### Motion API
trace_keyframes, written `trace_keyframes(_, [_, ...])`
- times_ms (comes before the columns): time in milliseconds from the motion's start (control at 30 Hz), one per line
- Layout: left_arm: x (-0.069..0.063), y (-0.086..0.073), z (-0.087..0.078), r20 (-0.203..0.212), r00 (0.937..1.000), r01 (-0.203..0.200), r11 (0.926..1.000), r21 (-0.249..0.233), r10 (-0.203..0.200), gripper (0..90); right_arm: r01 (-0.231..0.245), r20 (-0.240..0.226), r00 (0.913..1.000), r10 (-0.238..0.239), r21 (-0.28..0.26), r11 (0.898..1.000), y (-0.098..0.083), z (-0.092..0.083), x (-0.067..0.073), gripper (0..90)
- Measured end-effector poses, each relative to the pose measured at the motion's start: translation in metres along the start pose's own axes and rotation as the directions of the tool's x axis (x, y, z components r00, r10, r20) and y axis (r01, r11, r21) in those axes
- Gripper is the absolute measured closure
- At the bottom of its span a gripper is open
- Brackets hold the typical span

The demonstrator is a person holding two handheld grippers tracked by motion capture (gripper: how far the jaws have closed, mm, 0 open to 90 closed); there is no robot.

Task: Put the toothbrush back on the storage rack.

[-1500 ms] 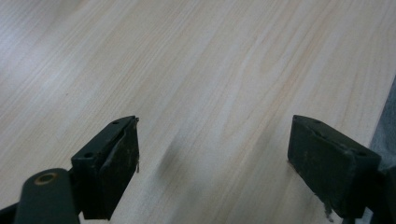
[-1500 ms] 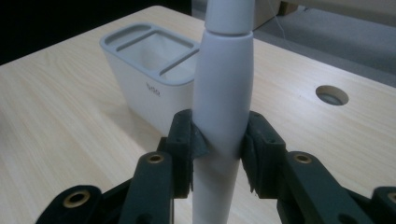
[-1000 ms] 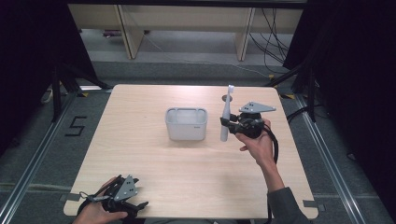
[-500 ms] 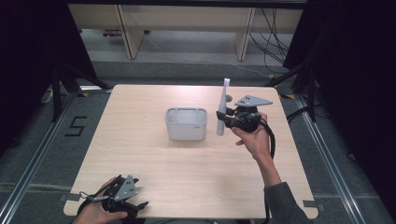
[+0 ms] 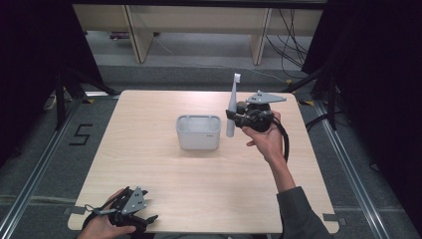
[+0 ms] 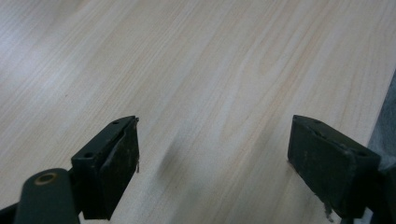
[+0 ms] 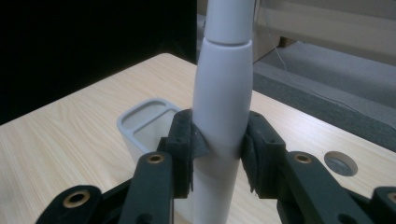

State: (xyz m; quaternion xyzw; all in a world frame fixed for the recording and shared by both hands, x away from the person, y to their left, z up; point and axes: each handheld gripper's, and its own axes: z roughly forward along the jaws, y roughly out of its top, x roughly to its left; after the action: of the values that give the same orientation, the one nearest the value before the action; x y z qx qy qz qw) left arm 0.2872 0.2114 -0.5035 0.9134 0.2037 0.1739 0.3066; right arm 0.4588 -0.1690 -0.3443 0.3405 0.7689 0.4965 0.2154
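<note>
White plastic electric toothbrush [image 5: 231,113] is held upright, brush head up, in the air just right of the grey two-compartment plastic holder [image 5: 198,132], probably so it can be dropped base-first into a slot. It is pinched at its thick handle by the right gripper [image 5: 234,118], jaws pressed on both sides, as the right gripper view [image 7: 219,149] confirms. Left gripper [image 5: 130,215] is parked at the near counter [image 5: 149,164] edge, jaws spread, nothing between; likely kept out of the way.

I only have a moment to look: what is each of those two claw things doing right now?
Left gripper: open, nothing between its jaws, low over the table.
Right gripper: closed on the white electric toothbrush, held upright beside the grey holder.
</note>
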Motion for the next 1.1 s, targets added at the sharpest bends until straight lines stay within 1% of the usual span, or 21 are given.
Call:
trace_keyframes(33, [-0.001, 0.000, 0.001, 0.000, 0.9999, 0.012, 0.9999, -0.009, -0.012, 16.4, -0.019, -0.005, 0.9998, 0.019, 0.003, 1.000, 0.004, 0.002, 0.003, 67.0])
trace_keyframes(67, [0.000, 0.000, 0.001, -0.001, 0.9999, 0.012, 0.9999, -0.009, -0.012, 16.4, -0.020, -0.017, 0.9996, 0.020, -0.009, 1.000, 0.006, 0.004, 0.003, 66.9])
trace_keyframes(100, [0.000, 0.000, 0.001, -0.001, 0.9999, 0.012, 0.9999, -0.009, -0.012, 16.4, -0.007, -0.008, 0.9999, 0.007, -0.016, 1.000, 0.008, 0.005, 0.003, 67.0])
trace_keyframes(133, [0.000, 0.000, 0.000, -0.002, 1.0000, 0.000, 1.0000, -0.001, 0.000, 16.4, -0.007, -0.008, 0.9999, 0.007, -0.016, 1.000, 0.008, 0.005, 0.003, 67.0])
trace_keyframes(167, [-0.001, 0.000, 0.000, 0.001, 1.0000, 0.009, 0.9999, -0.010, -0.009, 16.4, -0.022, -0.015, 0.9997, 0.022, -0.004, 1.000, 0.013, 0.007, 0.006, 67.0])
trace_keyframes(233, [0.000, 0.000, 0.000, -0.001, 1.0000, 0.008, 0.9999, -0.008, -0.008, 16.4, -0.005, -0.008, 1.0000, 0.005, -0.012, 1.000, 0.017, 0.011, 0.007, 67.0])
trace_keyframes(267, [-0.001, 0.000, 0.000, -0.001, 1.0000, 0.010, 0.9999, -0.009, -0.010, 16.4, -0.005, -0.018, 0.9998, 0.005, -0.010, 1.000, 0.018, 0.013, 0.007, 67.0])
trace_keyframes(333, [-0.001, 0.000, 0.000, 0.000, 1.0000, 0.010, 0.9999, -0.010, -0.010, 16.4, -0.011, -0.010, 0.9999, 0.011, -0.011, 1.000, 0.020, 0.014, 0.008, 67.0])
trace_keyframes(367, [-0.001, 0.000, 0.000, 0.000, 1.0000, 0.007, 0.9999, -0.009, -0.007, 16.4, -0.023, -0.026, 0.9994, 0.022, -0.009, 1.000, 0.021, 0.019, 0.009, 67.0])
trace_keyframes(400, [-0.001, 0.000, 0.000, 0.000, 1.0000, 0.007, 0.9999, -0.008, -0.007, 16.4, -0.016, -0.018, 0.9997, 0.016, -0.002, 1.000, 0.022, 0.020, 0.009, 67.0])
trace_keyframes(467, [-0.001, 0.000, 0.000, 0.001, 1.0000, 0.007, 0.9999, -0.008, -0.007, 16.4, -0.017, -0.014, 0.9998, 0.017, -0.003, 1.000, 0.024, 0.024, 0.010, 66.9])
trace_keyframes(500, [-0.001, 0.000, 0.000, 0.002, 1.0000, 0.007, 0.9999, -0.009, -0.007, 16.3, -0.012, -0.023, 0.9997, 0.011, -0.008, 1.000, 0.024, 0.026, 0.009, 67.0])
trace_keyframes(667, [-0.001, 0.000, 0.000, 0.003, 1.0000, 0.007, 0.9999, -0.008, -0.007, 16.3, -0.006, -0.014, 0.9999, 0.006, -0.009, 1.000, 0.026, 0.033, 0.010, 67.0])
trace_keyframes(767, [-0.001, 0.000, 0.000, 0.004, 1.0000, 0.007, 0.9999, -0.008, -0.007, 16.3, -0.018, -0.018, 0.9997, 0.018, 0.001, 1.000, 0.028, 0.040, 0.011, 67.0])
trace_keyframes(800, [-0.001, 0.000, 0.000, 0.003, 1.0000, 0.008, 0.9999, -0.009, -0.008, 16.4, -0.006, -0.003, 1.0000, 0.006, 0.002, 1.000, 0.029, 0.041, 0.010, 67.0])
trace_keyframes(833, [-0.001, 0.000, 0.000, 0.003, 1.0000, 0.008, 0.9999, -0.011, -0.008, 16.4, -0.016, -0.016, 0.9997, 0.016, -0.003, 1.000, 0.029, 0.044, 0.010, 67.0])
trace_keyframes(867, [-0.001, 0.000, 0.000, 0.005, 1.0000, 0.007, 0.9999, -0.011, -0.007, 16.4, -0.037, -0.004, 0.9993, 0.037, 0.010, 0.999, 0.029, 0.044, 0.011, 67.0])
trace_keyframes(933, [-0.001, 0.000, 0.000, 0.005, 1.0000, 0.006, 0.9999, -0.011, -0.006, 16.4, -0.029, -0.008, 0.9996, 0.029, 0.011, 1.000, 0.029, 0.047, 0.010, 67.0])
trace_keyframes(967, [-0.001, 0.000, 0.000, 0.004, 1.0000, 0.006, 0.9999, -0.009, -0.006, 16.4, -0.032, 0.002, 0.9995, 0.032, 0.018, 0.999, 0.029, 0.049, 0.010, 66.9])
trace_keyframes(1033, [-0.001, 0.000, 0.000, 0.004, 1.0000, 0.006, 0.9999, -0.010, -0.006, 16.3, -0.045, 0.005, 0.9990, 0.045, 0.019, 0.999, 0.028, 0.052, 0.009, 66.9])
trace_keyframes(1100, [-0.001, 0.000, 0.000, 0.007, 1.0000, 0.007, 0.9999, -0.012, -0.007, 16.4, -0.043, 0.000, 0.9991, 0.043, 0.014, 0.999, 0.028, 0.054, 0.008, 67.0])
